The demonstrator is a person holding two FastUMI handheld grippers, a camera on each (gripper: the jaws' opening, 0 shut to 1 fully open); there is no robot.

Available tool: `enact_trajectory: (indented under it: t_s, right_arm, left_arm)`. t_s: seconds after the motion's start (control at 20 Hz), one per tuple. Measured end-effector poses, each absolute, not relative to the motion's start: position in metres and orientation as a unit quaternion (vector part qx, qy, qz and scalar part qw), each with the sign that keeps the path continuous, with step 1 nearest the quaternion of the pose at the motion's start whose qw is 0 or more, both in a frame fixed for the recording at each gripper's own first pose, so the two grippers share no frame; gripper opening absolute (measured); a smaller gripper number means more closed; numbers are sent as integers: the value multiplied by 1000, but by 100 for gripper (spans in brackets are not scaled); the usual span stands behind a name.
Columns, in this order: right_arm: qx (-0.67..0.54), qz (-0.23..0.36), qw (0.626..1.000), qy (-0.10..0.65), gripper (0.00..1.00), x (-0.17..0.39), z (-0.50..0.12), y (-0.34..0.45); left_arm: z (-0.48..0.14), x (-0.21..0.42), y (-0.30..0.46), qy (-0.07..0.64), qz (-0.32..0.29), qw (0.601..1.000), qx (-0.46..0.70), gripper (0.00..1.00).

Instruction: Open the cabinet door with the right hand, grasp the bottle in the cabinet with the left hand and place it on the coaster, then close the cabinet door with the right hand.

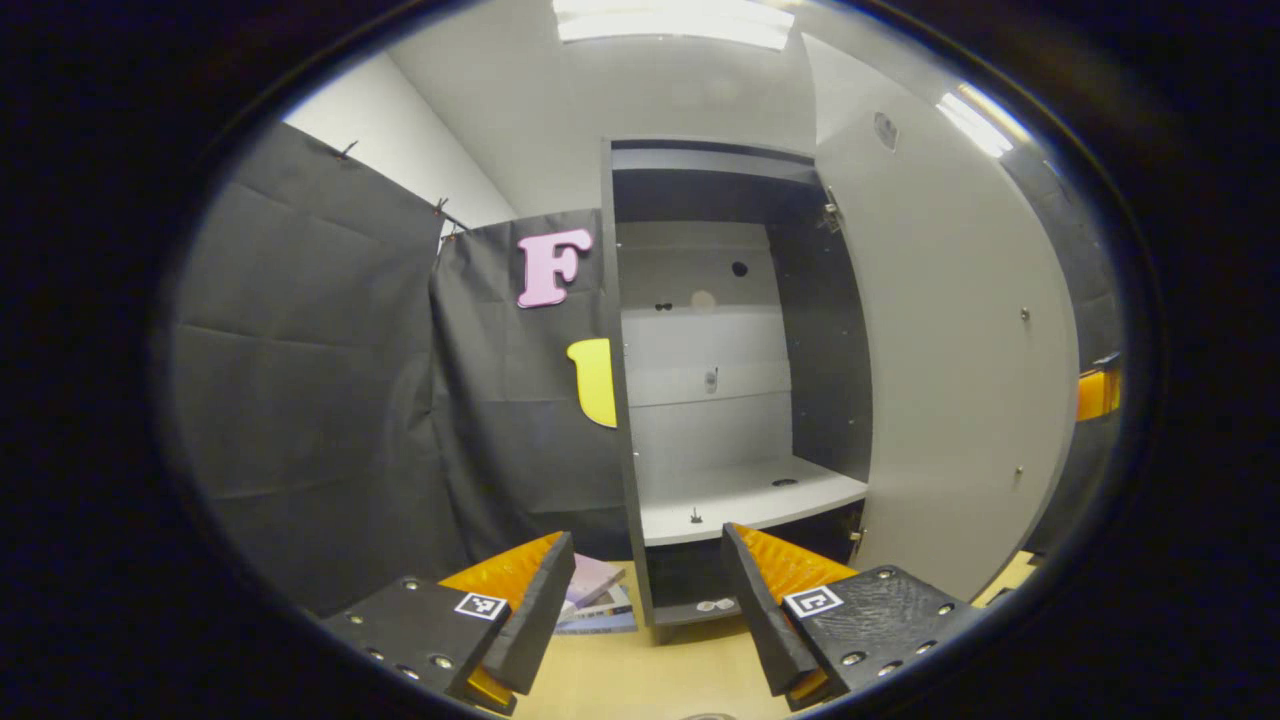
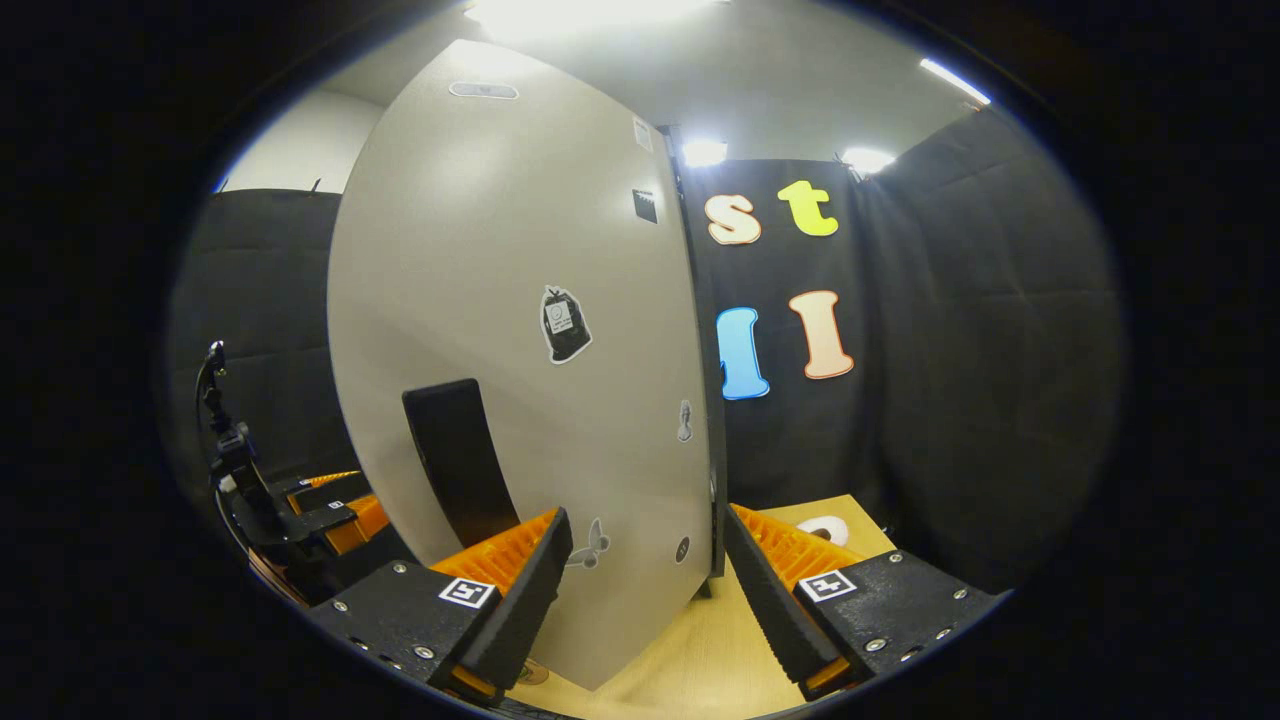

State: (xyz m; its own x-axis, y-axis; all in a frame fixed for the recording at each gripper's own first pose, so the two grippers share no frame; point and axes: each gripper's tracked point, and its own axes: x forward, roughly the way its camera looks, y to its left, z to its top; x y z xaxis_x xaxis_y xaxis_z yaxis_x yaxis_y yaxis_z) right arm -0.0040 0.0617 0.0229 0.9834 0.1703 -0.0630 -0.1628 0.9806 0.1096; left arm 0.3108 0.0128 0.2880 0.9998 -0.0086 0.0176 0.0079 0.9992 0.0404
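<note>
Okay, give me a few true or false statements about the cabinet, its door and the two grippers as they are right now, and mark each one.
1. The cabinet door stands open. True.
2. A bottle stands on the cabinet shelf. False: the shelf bears no bottle, just a few small marks or fittings.
3. The left gripper is shut on something. False: its jaws stand apart with nothing between them.
4. In the right gripper view, the door's edge lies between the right gripper jaws. True, though the jaws stand apart and do not press on it.
5. The door carries a dark upright handle on its outer face. True.
</note>
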Motion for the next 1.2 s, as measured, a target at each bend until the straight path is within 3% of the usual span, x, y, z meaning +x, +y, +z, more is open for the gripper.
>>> enact_trajectory:
  t_s: [0.2, 0.3, 0.5, 0.55, 0.85, 0.9, 0.95, 1.2]
  right_arm:
    - [52, 80, 995, 35, 94, 4, 23, 90]
    - [48, 78, 995, 31, 95, 10, 25, 105]
    - [38, 62, 997, 16, 94, 25, 27, 133]
    - [30, 58, 998, 14, 89, 29, 25, 135]
    - [3, 61, 998, 13, 99, 37, 21, 154]
    - [0, 65, 998, 18, 95, 38, 19, 153]
    - [1, 68, 997, 23, 95, 41, 16, 153]
    - [12, 84, 996, 24, 95, 46, 6, 147]
  left_arm:
    - [283, 328, 30, -10, -20, 999, 25, 84]
    - [280, 341, 37, -11, -31, 999, 19, 89]
    - [277, 356, 56, -17, -47, 999, 20, 85]
    - [276, 356, 59, -17, -52, 998, 23, 89]
    - [261, 352, 81, 7, -34, 999, 20, 80]
    - [257, 352, 82, 15, -24, 999, 20, 89]
    - [256, 351, 74, 15, -23, 999, 18, 81]
    - [278, 336, 33, 3, -14, 1000, -23, 89]
